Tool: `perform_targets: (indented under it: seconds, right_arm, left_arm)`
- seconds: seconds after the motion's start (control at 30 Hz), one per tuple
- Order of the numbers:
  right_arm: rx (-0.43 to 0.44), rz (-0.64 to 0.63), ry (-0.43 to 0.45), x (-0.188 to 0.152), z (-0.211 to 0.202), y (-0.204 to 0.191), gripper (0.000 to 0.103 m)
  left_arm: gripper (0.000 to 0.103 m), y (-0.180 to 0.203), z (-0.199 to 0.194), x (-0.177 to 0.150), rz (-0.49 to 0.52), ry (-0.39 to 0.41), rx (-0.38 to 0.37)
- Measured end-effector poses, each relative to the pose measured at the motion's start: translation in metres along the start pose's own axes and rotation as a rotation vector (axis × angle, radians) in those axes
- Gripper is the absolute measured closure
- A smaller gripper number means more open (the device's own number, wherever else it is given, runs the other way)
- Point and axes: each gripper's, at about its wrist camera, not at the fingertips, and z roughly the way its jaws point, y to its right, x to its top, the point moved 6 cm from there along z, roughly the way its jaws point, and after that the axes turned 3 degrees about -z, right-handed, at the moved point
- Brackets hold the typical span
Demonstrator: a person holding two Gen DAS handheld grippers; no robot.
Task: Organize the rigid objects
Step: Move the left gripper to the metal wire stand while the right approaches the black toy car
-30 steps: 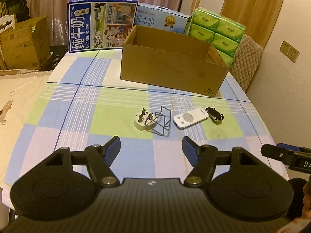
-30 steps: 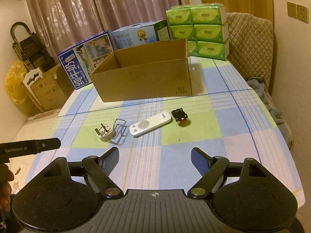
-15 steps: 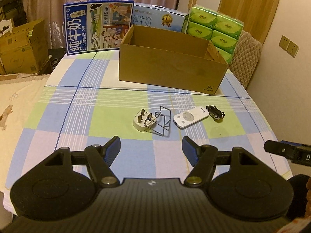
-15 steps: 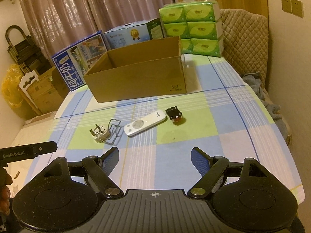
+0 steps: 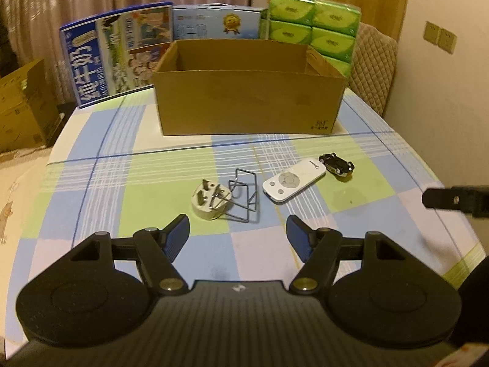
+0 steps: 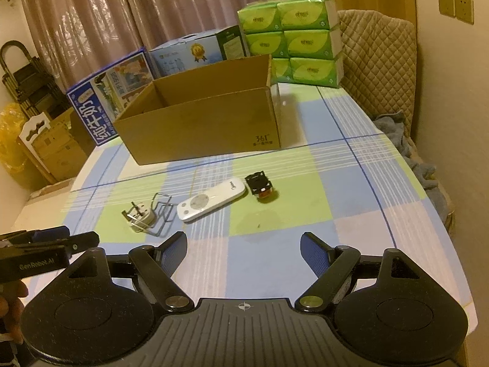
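Both claws hang over the near edge of the worktop (image 5: 91, 183), which is covered in a blue, green and white checked cloth. The left claw (image 5: 238, 234) has its blue-padded fingers spread wide with nothing between them, and the right claw (image 6: 243, 249) is spread just as wide and equally bare. Four small things lie in a row across the middle of the worktop, nearer the near edge than the far one: a white three-pin plug adapter (image 5: 210, 199) with its pins up, a bent wire rack (image 5: 244, 194) touching it on the side toward the right edge, then a white remote control (image 5: 293, 180), and just beside that a small black toy car (image 5: 336, 165) that looks overturned. Behind them, toward the far edge, stands an open cardboard box (image 5: 249, 104); its floor is hidden by the near wall. Along the far edge stand two blue milk cartons (image 5: 117, 52) and a stack of green tissue packs (image 5: 311, 27).
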Motion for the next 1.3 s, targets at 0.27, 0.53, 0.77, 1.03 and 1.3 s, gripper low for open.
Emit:
perform_targets:
  seconds: [0.27, 0.53, 0.77, 1.03, 1.3]
  right_arm:
    - [-0.028, -0.011, -0.019, 0.009, 0.031, 0.015, 0.025]
    - [-0.030, -0.033, -0.044, 0.013, 0.068, 0.023, 0.025]
    - [-0.025, -0.028, -0.069, 0.011, 0.096, 0.025, 0.025]
    - [-0.014, -0.014, -0.082, 0.011, 0.111, 0.026, 0.025]
    - [-0.019, 0.000, -0.084, 0.011, 0.116, 0.029, 0.025]
  left_arm:
    - [0.029, 0.011, 0.040, -0.003, 0.094, 0.007, 0.000]
    - [0.029, 0.014, 0.076, -0.006, 0.166, 0.031, 0.039]
    - [0.031, 0.022, 0.103, -0.007, 0.264, 0.050, 0.091]
    - [0.038, 0.028, 0.120, -0.006, 0.348, 0.049, 0.155]
    - [0.053, 0.026, 0.123, -0.009, 0.363, 0.031, 0.177]
